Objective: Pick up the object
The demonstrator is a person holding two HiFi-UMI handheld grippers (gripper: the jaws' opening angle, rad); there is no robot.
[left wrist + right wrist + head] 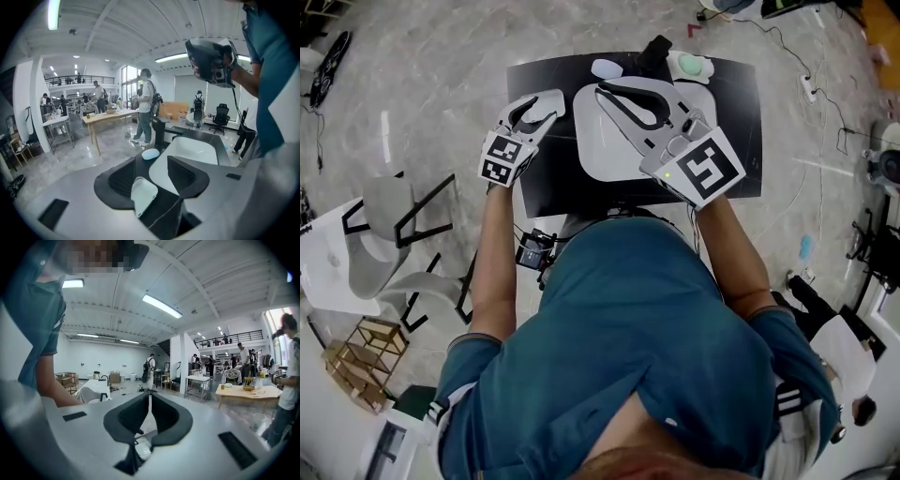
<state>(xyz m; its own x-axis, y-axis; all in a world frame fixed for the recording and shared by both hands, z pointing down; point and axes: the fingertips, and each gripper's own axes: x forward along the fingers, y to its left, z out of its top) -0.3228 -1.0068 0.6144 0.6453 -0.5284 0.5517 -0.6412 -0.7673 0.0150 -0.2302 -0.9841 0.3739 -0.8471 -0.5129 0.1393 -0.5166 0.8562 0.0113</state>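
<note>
A black table (pixel 544 183) carries a large white tray (pixel 605 150). Beyond the tray's far edge lie a pale oval object (pixel 607 68), a mint and white object (pixel 690 66) and a small black item (pixel 654 49). My left gripper (pixel 536 103) hangs over the table just left of the tray, open, with nothing between its fingers. In the left gripper view the left gripper (pixel 153 165) looks along the tray (pixel 199 150) towards the oval object (pixel 150 153). My right gripper (pixel 605 90) is above the tray, shut and empty. The right gripper (pixel 149 397) points out level into the room.
Grey chairs (pixel 398 234) and a wooden rack (pixel 366 361) stand on the floor to the left. Cables and a power strip (pixel 809 87) lie at the right. Several people and a wooden table (pixel 112 115) are further off in the hall.
</note>
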